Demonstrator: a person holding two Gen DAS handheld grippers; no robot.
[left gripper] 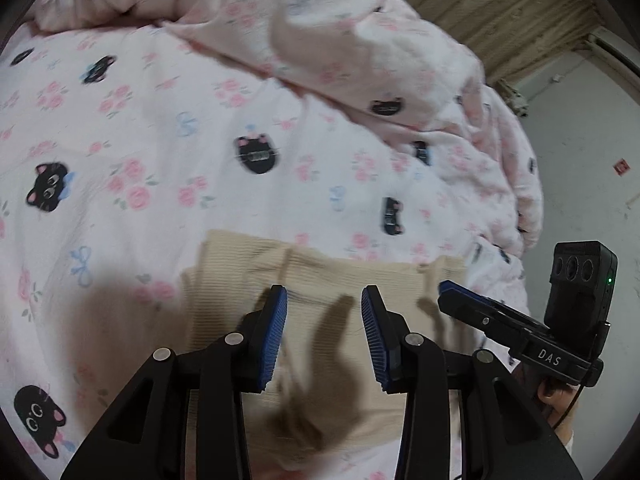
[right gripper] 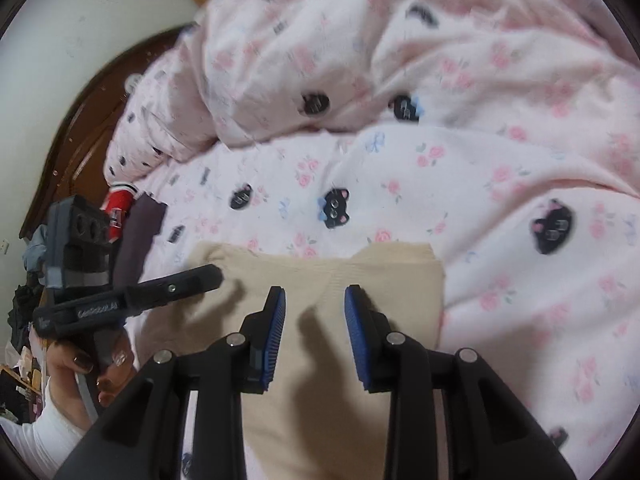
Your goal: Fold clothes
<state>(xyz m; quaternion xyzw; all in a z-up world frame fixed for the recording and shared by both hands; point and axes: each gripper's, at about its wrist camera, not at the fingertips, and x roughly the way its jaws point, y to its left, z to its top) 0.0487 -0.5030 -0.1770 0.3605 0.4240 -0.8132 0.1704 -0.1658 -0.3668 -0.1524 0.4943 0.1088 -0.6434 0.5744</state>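
Note:
A beige ribbed garment (left gripper: 320,276) lies folded flat on a pink bedsheet printed with black cats and roses (left gripper: 160,140). My left gripper (left gripper: 324,300) is open and empty, hovering just above the garment's middle. In the right wrist view the same garment (right gripper: 320,276) lies under my right gripper (right gripper: 316,300), which is open and empty above it. The right gripper also shows at the right edge of the left wrist view (left gripper: 452,288), and the left gripper shows at the left of the right wrist view (right gripper: 212,274), near the garment's corner.
A bunched quilt in the same print (left gripper: 360,40) is heaped at the far side of the bed, also seen in the right wrist view (right gripper: 400,40). A dark purple cloth (right gripper: 140,232) and a red item (right gripper: 120,208) lie near the dark wooden headboard (right gripper: 80,120).

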